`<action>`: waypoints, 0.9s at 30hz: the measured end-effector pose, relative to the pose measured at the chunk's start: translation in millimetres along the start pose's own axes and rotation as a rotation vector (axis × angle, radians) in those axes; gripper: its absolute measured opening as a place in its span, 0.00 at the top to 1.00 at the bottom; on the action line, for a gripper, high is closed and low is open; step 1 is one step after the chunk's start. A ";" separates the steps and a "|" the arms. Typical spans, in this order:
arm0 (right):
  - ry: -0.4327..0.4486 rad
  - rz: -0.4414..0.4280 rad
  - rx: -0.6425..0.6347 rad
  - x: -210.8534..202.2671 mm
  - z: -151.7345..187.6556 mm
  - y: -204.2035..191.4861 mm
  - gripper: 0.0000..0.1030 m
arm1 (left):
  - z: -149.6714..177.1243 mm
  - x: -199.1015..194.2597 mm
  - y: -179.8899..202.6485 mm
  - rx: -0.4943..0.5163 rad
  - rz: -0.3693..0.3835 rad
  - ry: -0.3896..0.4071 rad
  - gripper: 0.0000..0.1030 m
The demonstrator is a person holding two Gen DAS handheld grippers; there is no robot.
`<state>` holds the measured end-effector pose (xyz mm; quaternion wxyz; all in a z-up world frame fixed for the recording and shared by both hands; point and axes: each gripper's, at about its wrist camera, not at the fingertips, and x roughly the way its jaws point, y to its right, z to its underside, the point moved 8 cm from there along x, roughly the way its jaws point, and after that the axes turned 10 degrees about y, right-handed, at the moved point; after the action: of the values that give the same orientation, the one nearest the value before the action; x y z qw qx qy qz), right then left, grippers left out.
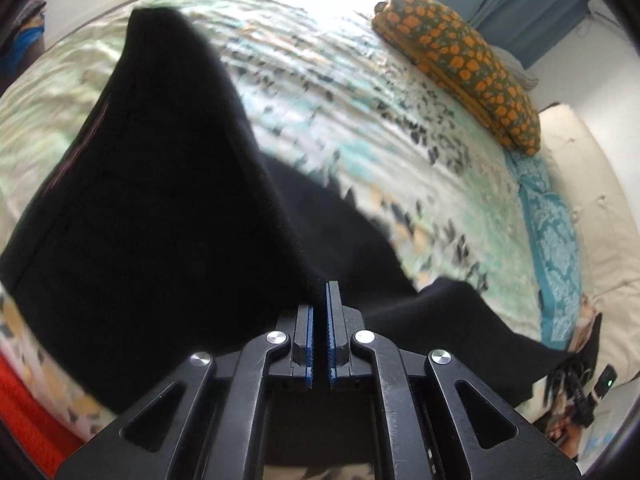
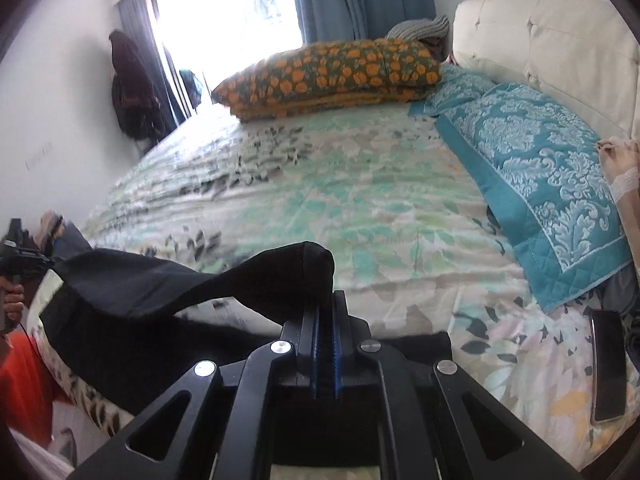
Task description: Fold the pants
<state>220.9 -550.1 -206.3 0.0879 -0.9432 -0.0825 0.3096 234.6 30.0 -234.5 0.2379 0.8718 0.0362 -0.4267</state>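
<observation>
Black pants (image 1: 152,208) lie spread on the floral bedspread (image 1: 360,120), with one edge lifted. My left gripper (image 1: 321,292) is shut on the pants' near edge. The cloth stretches from it to the right, towards the other gripper seen at the right edge (image 1: 580,392). In the right wrist view my right gripper (image 2: 326,300) is shut on a bunched fold of the black pants (image 2: 168,280), held above the bedspread (image 2: 360,200). The cloth runs left to the left gripper (image 2: 18,260) at the frame edge.
An orange-flowered pillow (image 2: 332,76) lies at the bed's far side. Teal patterned pillows (image 2: 540,168) lean at the cream headboard (image 2: 540,36). A dark phone (image 2: 608,364) lies on the bed at right. A person's hand (image 2: 620,160) rests near the headboard. Window and blue curtains behind.
</observation>
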 end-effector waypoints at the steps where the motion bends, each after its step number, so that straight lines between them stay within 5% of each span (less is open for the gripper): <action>1: -0.059 0.006 -0.009 7.5 18.2 2.7 0.94 | 18.2 5.6 -8.4 0.009 -0.023 -0.017 0.97; 6: -0.248 0.039 -0.023 13.5 78.6 7.0 0.84 | 53.8 15.9 -22.9 0.006 -0.036 -0.041 0.97; 9: -0.307 0.084 0.012 -2.6 90.3 11.3 0.40 | 50.1 13.2 -17.9 0.025 -0.010 -0.026 0.97; 10: -0.308 0.082 0.027 -10.2 91.1 11.0 0.36 | 47.7 12.3 -18.4 0.024 -0.001 -0.020 0.97; 15: -0.321 0.034 0.180 -39.5 94.2 8.8 0.36 | 46.3 9.1 -25.1 -0.007 0.037 -0.012 0.97; 18: -0.348 -0.096 0.472 -38.8 103.2 10.0 0.34 | 48.9 7.7 -24.7 -0.004 0.046 -0.012 0.97; 25: -0.198 -0.216 0.793 -16.6 85.0 15.3 0.24 | 50.6 1.9 -23.5 0.005 0.049 0.000 0.97; 27: -0.204 -0.190 0.855 -0.7 86.7 16.8 0.25 | 52.1 2.0 -24.7 0.012 0.042 0.001 0.97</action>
<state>170.2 -556.6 -278.3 0.4890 -0.7751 -0.0415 0.3980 191.4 28.3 -272.8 0.2417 0.8741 0.0157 -0.4212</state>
